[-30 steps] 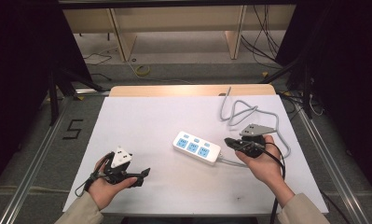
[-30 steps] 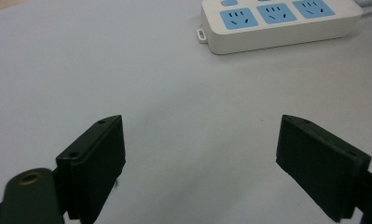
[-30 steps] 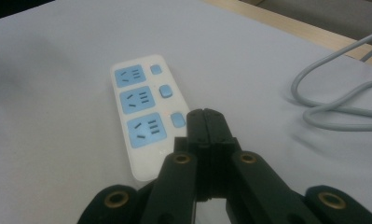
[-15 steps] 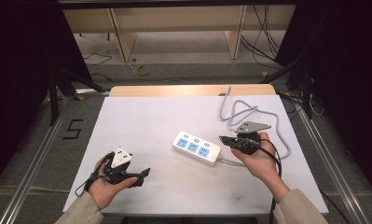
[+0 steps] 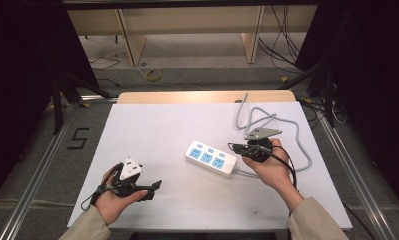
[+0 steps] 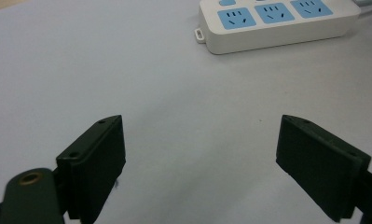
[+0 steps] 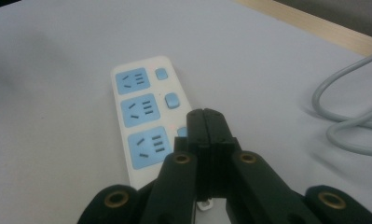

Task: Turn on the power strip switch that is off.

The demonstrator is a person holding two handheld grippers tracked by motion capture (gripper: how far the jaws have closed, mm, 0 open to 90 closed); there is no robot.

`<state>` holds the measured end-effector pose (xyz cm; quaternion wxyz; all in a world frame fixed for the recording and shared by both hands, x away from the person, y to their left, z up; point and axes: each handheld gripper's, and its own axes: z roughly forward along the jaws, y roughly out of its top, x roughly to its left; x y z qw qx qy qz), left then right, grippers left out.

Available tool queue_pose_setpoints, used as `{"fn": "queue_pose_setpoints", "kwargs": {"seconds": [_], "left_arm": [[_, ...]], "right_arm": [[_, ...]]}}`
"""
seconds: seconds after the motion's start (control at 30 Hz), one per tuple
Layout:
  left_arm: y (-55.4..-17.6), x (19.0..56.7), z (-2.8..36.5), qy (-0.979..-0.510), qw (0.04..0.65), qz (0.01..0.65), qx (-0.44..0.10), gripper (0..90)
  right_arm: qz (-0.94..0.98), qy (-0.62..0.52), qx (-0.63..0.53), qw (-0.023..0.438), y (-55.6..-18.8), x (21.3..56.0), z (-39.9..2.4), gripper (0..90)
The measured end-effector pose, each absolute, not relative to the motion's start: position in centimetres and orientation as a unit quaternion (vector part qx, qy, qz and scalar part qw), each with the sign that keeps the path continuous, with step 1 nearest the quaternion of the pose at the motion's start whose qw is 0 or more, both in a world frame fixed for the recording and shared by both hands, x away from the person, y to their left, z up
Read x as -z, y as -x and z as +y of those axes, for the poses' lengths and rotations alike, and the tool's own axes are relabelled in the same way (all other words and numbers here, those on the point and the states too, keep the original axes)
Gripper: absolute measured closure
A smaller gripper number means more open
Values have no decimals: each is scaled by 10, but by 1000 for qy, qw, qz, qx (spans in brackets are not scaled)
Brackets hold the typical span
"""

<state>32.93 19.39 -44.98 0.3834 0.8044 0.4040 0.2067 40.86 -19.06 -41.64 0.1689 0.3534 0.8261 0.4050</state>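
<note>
A white power strip (image 5: 211, 157) with three blue sockets lies at the middle of the white table (image 5: 177, 125); its grey cable (image 5: 267, 120) loops off to the back right. My right gripper (image 5: 233, 147) is shut with nothing in it, its tips at the strip's right end. In the right gripper view the closed tips (image 7: 204, 116) sit over the nearest blue switch of the strip (image 7: 141, 112), partly hiding it; whether they touch it is unclear. My left gripper (image 5: 154, 186) rests near the front left, open (image 6: 202, 158) and empty, pointing at the strip (image 6: 277, 21).
The grey cable (image 7: 347, 121) curls on the table right of the strip. A wooden edge (image 5: 202, 96) borders the table's far side, with shelving and loose wires on the floor beyond. Metal rails run along both sides.
My right gripper has shifted a little left, bringing its closed tips over the strip's right end. The left gripper has stayed put.
</note>
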Motion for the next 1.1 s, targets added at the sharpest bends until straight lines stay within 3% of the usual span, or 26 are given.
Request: {"fn": "queue_pose_setpoints", "kwargs": {"seconds": [1.1], "left_arm": [[-329, 450, 194, -805, 385, 403, -204, 153]], "right_arm": [[850, -334, -375, 158, -431, 423, -153, 900]]}}
